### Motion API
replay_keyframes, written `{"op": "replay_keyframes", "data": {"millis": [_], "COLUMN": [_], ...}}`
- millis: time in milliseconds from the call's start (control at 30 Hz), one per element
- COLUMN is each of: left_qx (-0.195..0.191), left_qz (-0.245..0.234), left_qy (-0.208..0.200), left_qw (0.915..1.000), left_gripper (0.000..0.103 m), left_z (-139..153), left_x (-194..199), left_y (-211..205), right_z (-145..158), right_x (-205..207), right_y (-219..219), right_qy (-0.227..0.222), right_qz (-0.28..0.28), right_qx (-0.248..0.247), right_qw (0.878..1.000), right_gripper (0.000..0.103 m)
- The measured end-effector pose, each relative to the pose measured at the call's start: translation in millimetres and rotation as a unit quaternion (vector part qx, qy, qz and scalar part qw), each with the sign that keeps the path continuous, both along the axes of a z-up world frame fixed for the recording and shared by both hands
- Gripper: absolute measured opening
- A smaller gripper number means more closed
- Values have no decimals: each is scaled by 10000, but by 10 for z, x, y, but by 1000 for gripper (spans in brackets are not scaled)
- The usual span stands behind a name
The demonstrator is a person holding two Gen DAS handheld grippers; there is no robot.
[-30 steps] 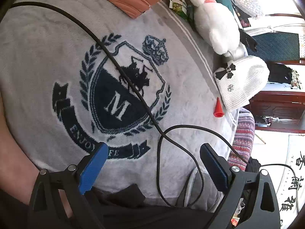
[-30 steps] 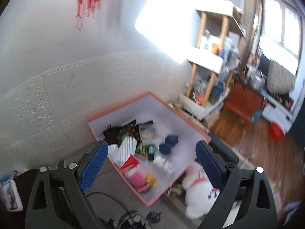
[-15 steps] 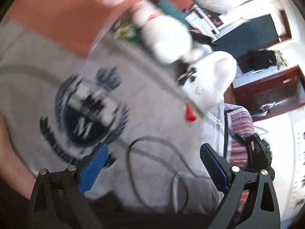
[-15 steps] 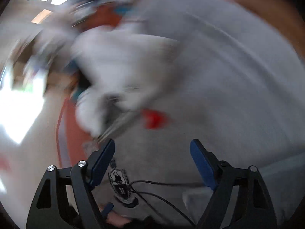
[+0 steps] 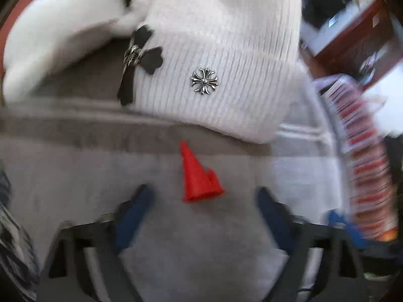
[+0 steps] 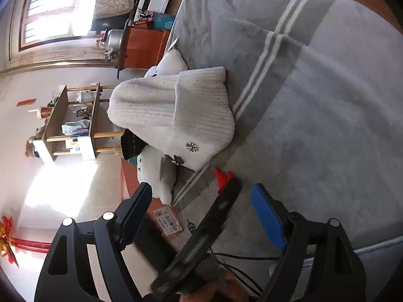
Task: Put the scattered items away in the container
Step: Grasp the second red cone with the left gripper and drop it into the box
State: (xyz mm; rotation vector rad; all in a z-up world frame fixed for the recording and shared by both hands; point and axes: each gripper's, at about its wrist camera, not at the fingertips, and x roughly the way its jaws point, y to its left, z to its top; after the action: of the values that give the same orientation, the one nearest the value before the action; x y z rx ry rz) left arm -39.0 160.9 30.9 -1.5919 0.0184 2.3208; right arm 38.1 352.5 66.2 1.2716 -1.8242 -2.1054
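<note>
A grey blanket (image 6: 327, 100) covers the bed; wooden shelving (image 6: 73, 123) stands beside a window (image 6: 50, 12).

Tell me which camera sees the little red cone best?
The left wrist view. There the whole red cone lies in the open on the grey blanket, just below the white hat. In the right wrist view only its tip peeks out from behind the left gripper.
</note>
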Motion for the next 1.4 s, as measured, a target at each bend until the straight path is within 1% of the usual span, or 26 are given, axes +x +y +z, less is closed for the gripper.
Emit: {"op": "replay_keyframes", "data": {"millis": [33,100,167,233,300,367,467,500,600,667,700,767,800,833,900,933,967,1000,1100,1200,1267,1333,1400], "left_qx": [-97,105,135,137,229,377,693,827,1211,1324,1327,1191,1086,1017,1037,1115,1157,1142,1014,960,915,907,839], "left_qz": [-71,-96,-15,163,363,605,1016,1173,1743,2161,2347,2770,3018,3211,3442,3529,3587,3597,3530,3374,3247,3055,2711], "left_qy": [77,-69,-125,-57,160,497,997,1141,1605,1969,2132,2447,2516,2490,2209,2089,2000,1929,1748,1471,1326,1294,1310], "left_qw": [9999,9999,9998,9998,9989,9962,9874,9830,9639,9471,9391,9215,9131,9080,9066,9052,9044,9057,9135,9248,9320,9390,9499], "left_gripper": [30,30,30,30,30,30,30,30,30,31,31,31,32,37,83,88,89,89,89,89,89,89,89], "left_z": [12,24,64,174,405,737,1276,1445,1941,2258,2381,2585,2635,2662,2587,2514,2439,2365,2108,1811,1692,1576,1462], "left_x": [5,-10,-6,12,62,141,266,306,389,374,367,295,233,171,25,-20,-44,-58,-34,23,72,169,255], "left_y": [-1,-106,-253,-434,-632,-866,-1294,-1429,-2011,-2418,-2596,-2945,-3117,-3285,-3530,-3611,-3666,-3681,-3599,-3418,-3239,-3049,-2798], "right_z": [8,30,16,-10,-29,-48,-99,-119,-158,-159,-155,-147,-148,-153,-175,-184,-194,-201,-200,-199,-204,-201,-190], "right_x": [-6,-17,-37,-51,-50,-38,0,14,65,103,123,144,148,146,136,131,123,113,95,90,92,90,76], "right_y": [9,24,14,-14,-47,-61,-68,-74,-100,-109,-111,-110,-108,-108,-108,-110,-116,-125,-143,-146,-144,-151,-168], "right_qy": [21,77,101,99,97,62,-86,-155,-293,-325,-328,-325,-333,-342,-352,-361,-369,-372,-376,-365,-365,-356,-334], "right_qz": [-4,-18,0,57,111,130,100,86,77,75,68,59,44,34,27,31,46,74,134,159,159,161,176], "right_qx": [29,48,-1,-65,-104,-76,28,69,195,251,275,322,346,357,357,352,345,341,364,359,332,312,288], "right_qw": [10000,10000,9999,9999,9998,9999,9999,9998,9994,9991,9991,9989,9988,9988,9987,9987,9987,9987,9985,9986,9987,9988,9989], "right_gripper": [82,82,82,82,82,82,82,82,82,82,82,82,82,82,82,82,82,82,82,82,82,82,82]}}
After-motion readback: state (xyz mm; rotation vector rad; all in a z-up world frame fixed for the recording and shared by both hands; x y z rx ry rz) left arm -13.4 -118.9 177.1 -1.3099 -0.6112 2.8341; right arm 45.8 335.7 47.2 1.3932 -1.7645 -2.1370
